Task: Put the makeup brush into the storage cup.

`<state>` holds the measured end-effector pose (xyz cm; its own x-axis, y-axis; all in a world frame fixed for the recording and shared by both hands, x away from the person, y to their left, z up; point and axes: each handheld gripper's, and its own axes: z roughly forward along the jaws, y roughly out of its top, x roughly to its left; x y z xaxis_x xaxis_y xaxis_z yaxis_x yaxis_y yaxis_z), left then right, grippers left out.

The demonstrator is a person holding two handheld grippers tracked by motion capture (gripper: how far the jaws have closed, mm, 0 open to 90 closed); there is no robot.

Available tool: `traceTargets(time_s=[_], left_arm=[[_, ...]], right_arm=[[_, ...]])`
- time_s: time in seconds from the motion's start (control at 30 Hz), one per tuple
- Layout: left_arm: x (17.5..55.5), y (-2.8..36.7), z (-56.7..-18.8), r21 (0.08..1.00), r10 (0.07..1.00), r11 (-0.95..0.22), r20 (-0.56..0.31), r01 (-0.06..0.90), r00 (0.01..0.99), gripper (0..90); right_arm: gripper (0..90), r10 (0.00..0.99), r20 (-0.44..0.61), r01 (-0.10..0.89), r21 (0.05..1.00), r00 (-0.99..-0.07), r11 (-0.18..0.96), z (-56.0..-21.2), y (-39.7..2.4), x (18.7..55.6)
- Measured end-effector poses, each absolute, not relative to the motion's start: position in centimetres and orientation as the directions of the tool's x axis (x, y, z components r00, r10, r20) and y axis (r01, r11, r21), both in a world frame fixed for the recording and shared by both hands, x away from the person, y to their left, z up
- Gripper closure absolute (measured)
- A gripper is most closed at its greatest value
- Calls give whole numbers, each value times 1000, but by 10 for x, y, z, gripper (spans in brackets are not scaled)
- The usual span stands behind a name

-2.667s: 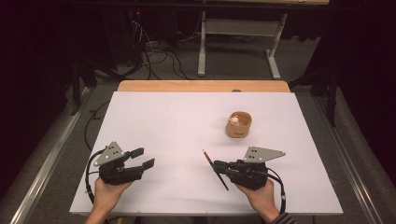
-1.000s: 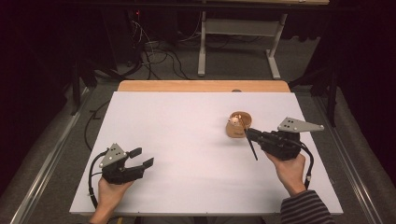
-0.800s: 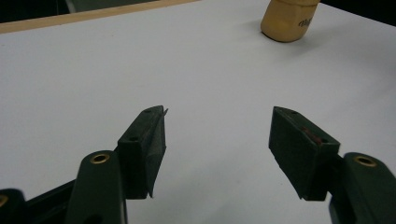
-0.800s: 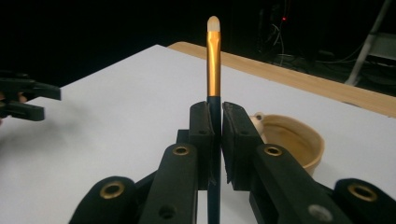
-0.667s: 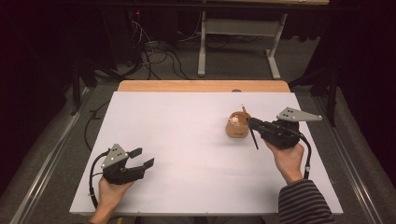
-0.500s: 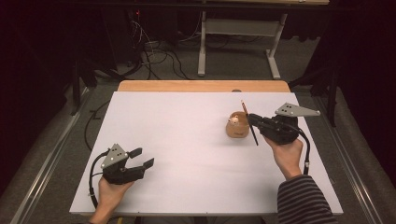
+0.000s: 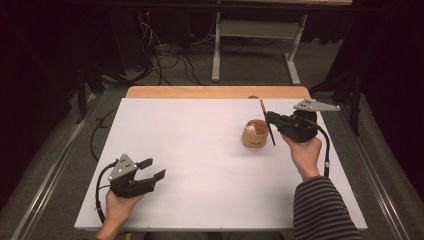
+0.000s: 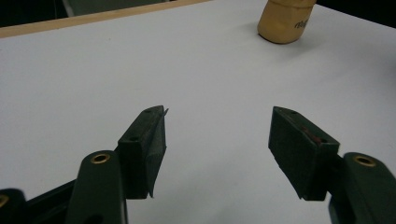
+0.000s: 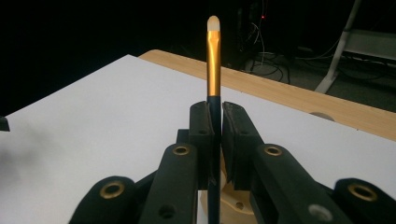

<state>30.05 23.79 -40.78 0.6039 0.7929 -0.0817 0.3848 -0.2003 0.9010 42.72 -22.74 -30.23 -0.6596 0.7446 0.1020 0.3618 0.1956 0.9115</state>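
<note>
Left gripper (image 7: 150,170): held low at the near left by the left hand (image 7: 116,210), jaws apart with nothing between them, pointing toward the far right. Right gripper (image 7: 270,118): raised at the far right, held by the right hand (image 7: 303,153), jaws pressed together, pointing left. Right forearm in a striped sleeve (image 7: 320,210), angled in from the bottom edge.

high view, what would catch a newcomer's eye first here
The right hand-held gripper is shut on a thin pencil, nearly upright beside the small tan cup at the white table's far right. Near the front left edge, the left hand-held gripper is open with nothing between its jaws.
</note>
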Motion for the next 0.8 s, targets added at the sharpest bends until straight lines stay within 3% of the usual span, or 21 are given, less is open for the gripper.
traceTargets(time_s=[0.8], left_arm=[[300, 237, -407, 901, 788, -204, -80, 382, 610, 371]], right_arm=[[853, 786, 68, 373, 903, -614, 214, -310, -202, 467]])
